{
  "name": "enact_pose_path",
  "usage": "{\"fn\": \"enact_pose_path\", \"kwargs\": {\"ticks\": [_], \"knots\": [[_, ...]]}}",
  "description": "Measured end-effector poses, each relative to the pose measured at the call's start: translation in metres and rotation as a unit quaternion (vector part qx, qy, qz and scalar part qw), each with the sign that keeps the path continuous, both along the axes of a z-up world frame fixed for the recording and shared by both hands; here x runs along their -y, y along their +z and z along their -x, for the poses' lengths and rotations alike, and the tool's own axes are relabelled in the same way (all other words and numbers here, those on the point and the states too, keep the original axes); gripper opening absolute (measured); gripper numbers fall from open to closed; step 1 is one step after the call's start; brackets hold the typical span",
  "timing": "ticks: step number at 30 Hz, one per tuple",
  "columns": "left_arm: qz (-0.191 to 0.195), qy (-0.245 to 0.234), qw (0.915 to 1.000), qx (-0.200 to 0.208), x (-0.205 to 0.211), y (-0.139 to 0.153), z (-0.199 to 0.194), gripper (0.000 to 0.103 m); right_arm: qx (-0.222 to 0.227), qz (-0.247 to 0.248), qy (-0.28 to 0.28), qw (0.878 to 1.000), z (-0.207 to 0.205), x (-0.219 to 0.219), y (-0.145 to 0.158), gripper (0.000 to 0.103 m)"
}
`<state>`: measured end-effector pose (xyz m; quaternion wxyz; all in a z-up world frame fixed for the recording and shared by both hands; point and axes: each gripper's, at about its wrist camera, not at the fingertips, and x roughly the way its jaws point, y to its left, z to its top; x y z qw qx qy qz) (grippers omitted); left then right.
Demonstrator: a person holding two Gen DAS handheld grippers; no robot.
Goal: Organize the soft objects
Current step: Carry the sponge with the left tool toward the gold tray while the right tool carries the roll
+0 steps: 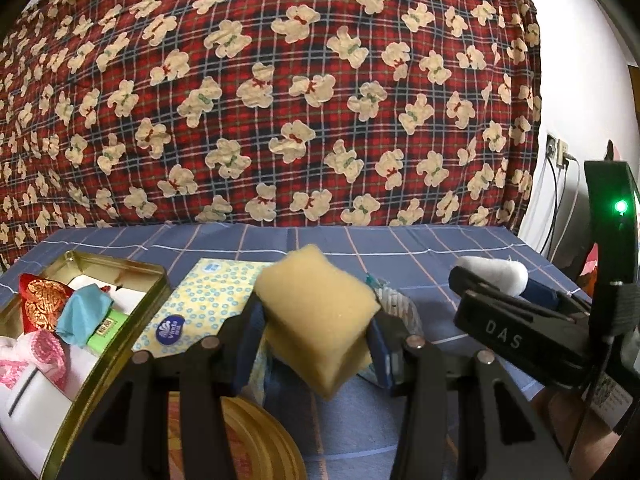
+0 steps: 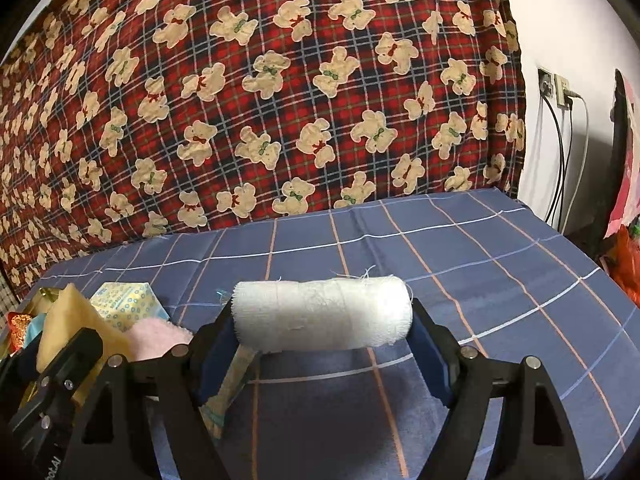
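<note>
My left gripper [image 1: 316,332] is shut on a yellow sponge block [image 1: 316,312] and holds it above the blue checked cloth, just right of the open gold tin [image 1: 120,320]. The tin holds a red embroidered pouch [image 1: 40,304], a teal cloth [image 1: 82,312] and pink-and-white fabric [image 1: 44,356]. My right gripper [image 2: 322,320] is shut on a white gauze roll [image 2: 322,314], held crosswise above the cloth. The right gripper also shows at the right of the left wrist view [image 1: 504,292], and the sponge at the left of the right wrist view [image 2: 70,320].
A yellow tissue pack with blue dots [image 1: 200,300] lies beside the tin. A round gold lid [image 1: 256,440] sits at the near edge. A pink fluffy piece [image 2: 160,336] lies near the tissue pack. A red plaid bear blanket [image 1: 280,100] rises behind the table. Wall sockets with cables [image 2: 556,88] are at right.
</note>
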<state>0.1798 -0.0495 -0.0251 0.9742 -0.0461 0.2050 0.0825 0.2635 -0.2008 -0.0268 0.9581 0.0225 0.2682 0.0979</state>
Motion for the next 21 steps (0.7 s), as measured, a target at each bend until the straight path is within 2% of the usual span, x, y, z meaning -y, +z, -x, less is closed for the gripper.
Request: {"fn": "enact_pose_path", "kwargs": {"ticks": [9, 16, 21], "knots": [[0.013, 0.023, 0.9996, 0.012, -0.012, 0.001, 0.004, 0.047, 0.029, 0.005, 0.005, 1.0, 0.009, -0.006, 0.005, 0.08], [0.008, 0.035, 0.9992, 0.021, -0.014, 0.002, 0.009, 0.047, 0.05, 0.019, 0.013, 0.998, 0.017, -0.016, 0.009, 0.081], [0.009, 0.055, 0.9981, 0.027, -0.02, 0.002, 0.014, 0.047, 0.069, 0.011, 0.02, 0.997, 0.026, -0.016, 0.011, 0.081]]}}
